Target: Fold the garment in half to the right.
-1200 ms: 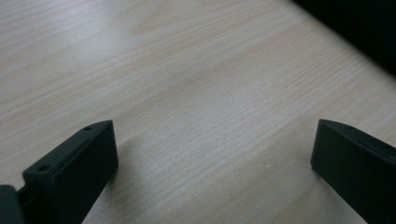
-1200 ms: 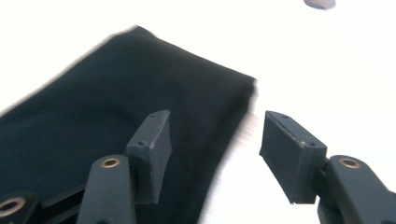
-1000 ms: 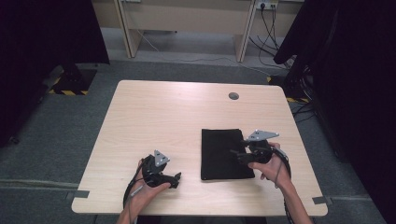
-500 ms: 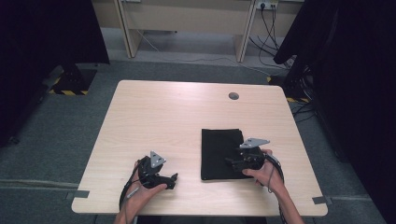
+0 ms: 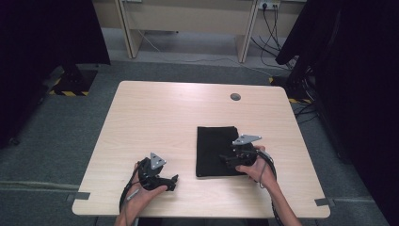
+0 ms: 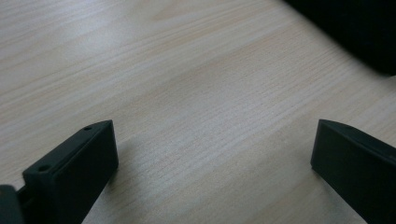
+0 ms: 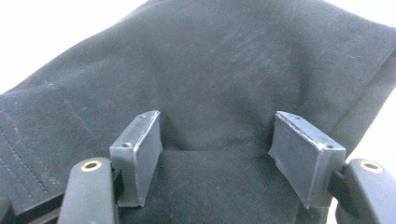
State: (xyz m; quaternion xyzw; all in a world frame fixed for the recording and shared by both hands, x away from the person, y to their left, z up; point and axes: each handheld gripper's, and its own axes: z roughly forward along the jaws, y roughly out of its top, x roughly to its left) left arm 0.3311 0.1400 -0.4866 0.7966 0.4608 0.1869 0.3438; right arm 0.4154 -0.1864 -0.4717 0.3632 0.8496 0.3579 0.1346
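- Black cloth (image 5: 216, 150): folded flat into an upright rectangle, lying on the right half of the bench (image 5: 164, 117), nearer the person's edge than the far edge. Its left, far and near borders lie free on bare wood; its right border is partly covered by the right gripper.
- Cloth, close up (image 7: 210, 79): matt woven fabric with a stitched hem line at one side and a soft fold running along the other.
- Right gripper (image 5: 231, 159): held low over the cloth's right near part, fingers (image 7: 137, 154) spread wide and just opened further, resting on or just above the fabric with cloth lying between them, not pinched.
- Left gripper (image 5: 173, 181): sits at the bench's near left, well apart from the cloth. Its fingers (image 6: 74, 172) stand wide over bare wood, nothing between them.
- Open room: the whole left half and the far strip of the bench are bare; a narrow strip of wood runs between cloth and right edge.
- Bench: pale wood-grain top, rounded corners, a round cable port (image 5: 235, 97) near the far edge, grey tape tabs at the near corners.
- Surroundings: grey carpet floor (image 5: 56, 136), dark curtains (image 5: 47, 33) at both sides, cables (image 5: 273, 23) by the far wall.
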